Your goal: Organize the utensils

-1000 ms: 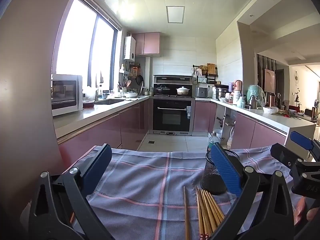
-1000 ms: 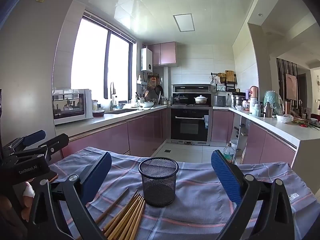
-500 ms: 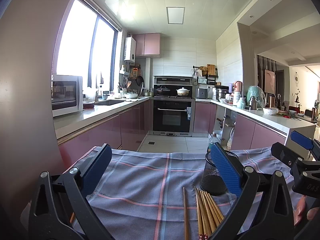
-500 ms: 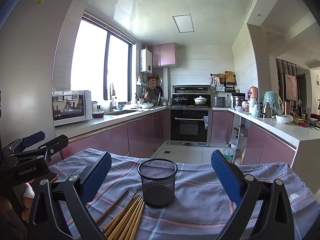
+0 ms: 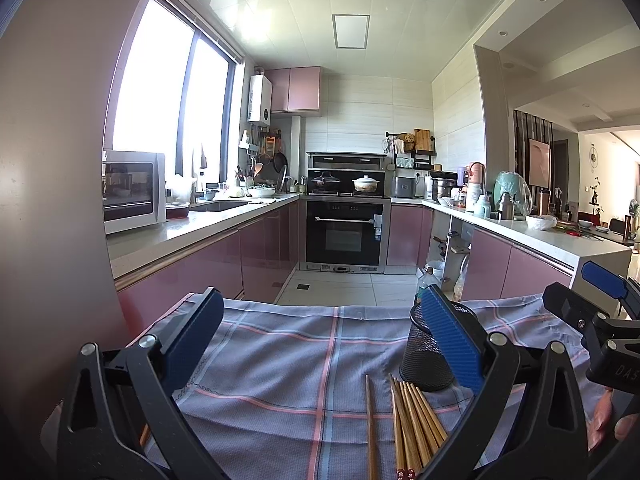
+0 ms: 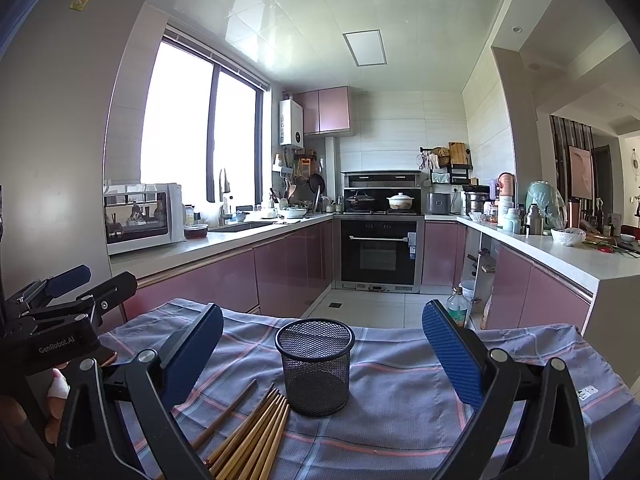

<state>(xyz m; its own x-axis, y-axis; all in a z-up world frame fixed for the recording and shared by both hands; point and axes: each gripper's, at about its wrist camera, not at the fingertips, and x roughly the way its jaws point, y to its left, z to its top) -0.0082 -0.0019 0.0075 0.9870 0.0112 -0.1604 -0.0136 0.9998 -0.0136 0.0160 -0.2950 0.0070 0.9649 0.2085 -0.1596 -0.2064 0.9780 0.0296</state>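
A black mesh cup (image 6: 315, 366) stands upright on a blue plaid cloth (image 6: 400, 408); it also shows in the left wrist view (image 5: 424, 356), partly behind my finger. Several wooden chopsticks (image 6: 252, 436) lie bundled on the cloth just left of the cup, with one lying apart; they show in the left wrist view (image 5: 412, 420) too. My left gripper (image 5: 320, 344) is open and empty, above the cloth left of the chopsticks. My right gripper (image 6: 320, 360) is open and empty, its jaws standing wide on either side of the cup, nearer the camera.
The cloth-covered table ends at a far edge (image 5: 320, 306) over the tiled kitchen floor. Pink cabinets and counters line both sides, with an oven (image 5: 344, 232) at the back. A plastic bottle (image 6: 456, 308) stands on the floor beyond the table.
Both views have tilted slightly; the cup and chopsticks have not moved. Both grippers stay open.
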